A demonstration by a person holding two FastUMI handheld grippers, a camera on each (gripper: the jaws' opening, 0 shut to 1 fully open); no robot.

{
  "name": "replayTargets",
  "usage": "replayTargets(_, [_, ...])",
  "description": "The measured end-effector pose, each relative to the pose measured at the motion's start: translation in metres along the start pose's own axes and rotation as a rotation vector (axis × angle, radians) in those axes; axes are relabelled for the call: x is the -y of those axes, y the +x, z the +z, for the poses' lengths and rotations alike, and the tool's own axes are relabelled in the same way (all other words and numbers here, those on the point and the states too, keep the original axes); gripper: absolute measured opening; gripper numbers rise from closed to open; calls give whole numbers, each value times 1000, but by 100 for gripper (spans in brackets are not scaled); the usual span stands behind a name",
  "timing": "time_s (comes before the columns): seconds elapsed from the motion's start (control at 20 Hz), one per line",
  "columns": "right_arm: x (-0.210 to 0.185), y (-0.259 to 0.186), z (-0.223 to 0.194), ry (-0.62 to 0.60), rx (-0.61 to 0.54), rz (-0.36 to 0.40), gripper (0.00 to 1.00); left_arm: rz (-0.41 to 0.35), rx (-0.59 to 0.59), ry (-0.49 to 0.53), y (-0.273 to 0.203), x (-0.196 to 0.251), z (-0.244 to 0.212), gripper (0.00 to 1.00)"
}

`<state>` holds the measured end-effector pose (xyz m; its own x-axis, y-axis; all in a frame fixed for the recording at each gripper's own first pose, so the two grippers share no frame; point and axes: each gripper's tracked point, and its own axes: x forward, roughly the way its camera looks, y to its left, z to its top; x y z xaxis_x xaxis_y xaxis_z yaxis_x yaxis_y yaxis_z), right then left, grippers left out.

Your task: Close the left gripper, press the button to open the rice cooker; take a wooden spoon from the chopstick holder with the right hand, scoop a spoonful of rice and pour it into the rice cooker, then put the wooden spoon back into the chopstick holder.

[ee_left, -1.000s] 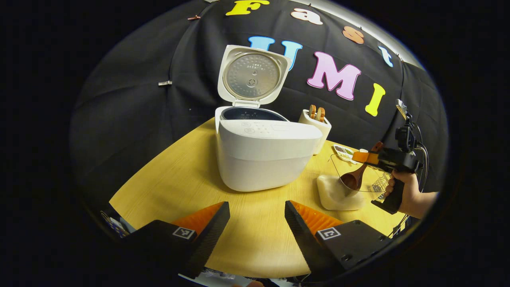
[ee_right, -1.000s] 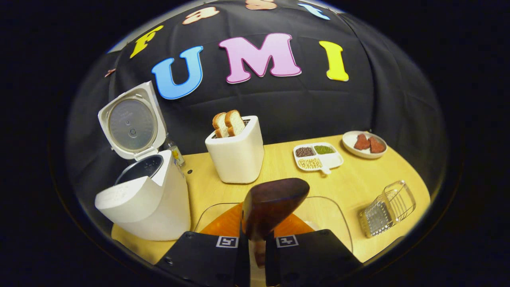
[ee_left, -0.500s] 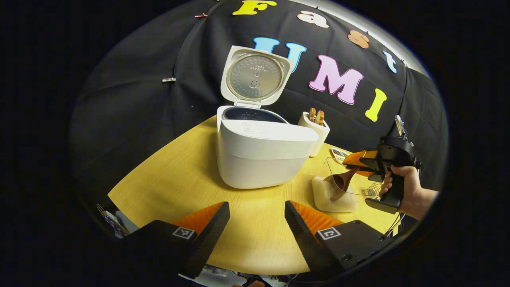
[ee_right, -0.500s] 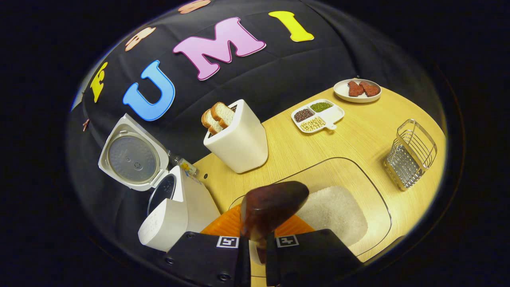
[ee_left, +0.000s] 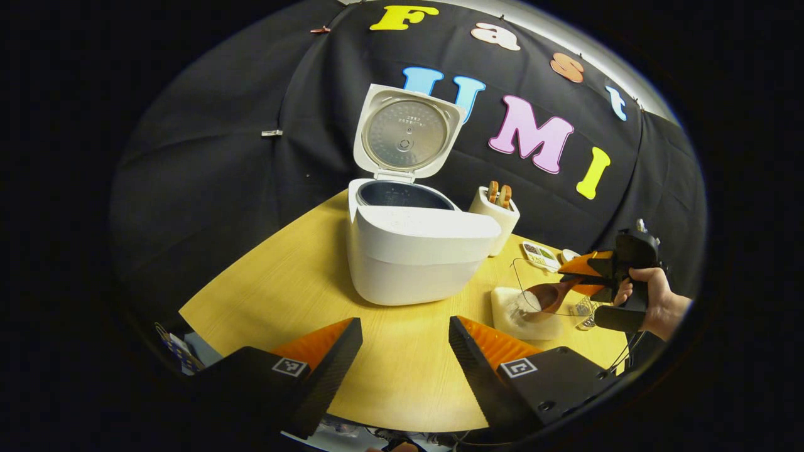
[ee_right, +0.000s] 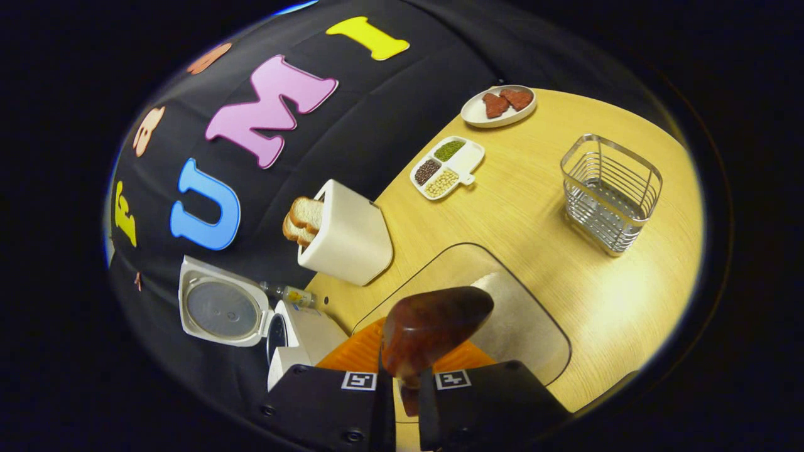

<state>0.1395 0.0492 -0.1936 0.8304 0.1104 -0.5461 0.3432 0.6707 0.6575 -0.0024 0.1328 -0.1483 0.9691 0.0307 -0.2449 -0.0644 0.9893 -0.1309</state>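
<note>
The dark brown wooden spoon, glossy-bowled, is clamped in the right gripper; in the left gripper view its bowl dips into white rice (left gripper released).

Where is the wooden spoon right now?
In the left gripper view, the wooden spoon is at right, held by the right tongs, bowl in the rice container.

Left gripper sits at 6 o'clock, jaws apart; right gripper, rolled sideways, clamps at 6 o'clock, a hand holding it.
</note>
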Motion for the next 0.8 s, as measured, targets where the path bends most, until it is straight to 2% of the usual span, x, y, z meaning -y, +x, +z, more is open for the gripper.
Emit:
replayTargets(0.2, [-3, -21, 29, 25, 49, 13, 19, 6, 6, 10, -4, -6, 2, 97])
replayTargets(0.5, [-12, -48, 64, 126, 95, 32, 19, -9, 4, 23, -8, -2, 3, 97])
replayTargets(0.8, [-51, -55, 75, 157, 105, 95, 19, -32, 19, 30, -10, 5, 7, 96])
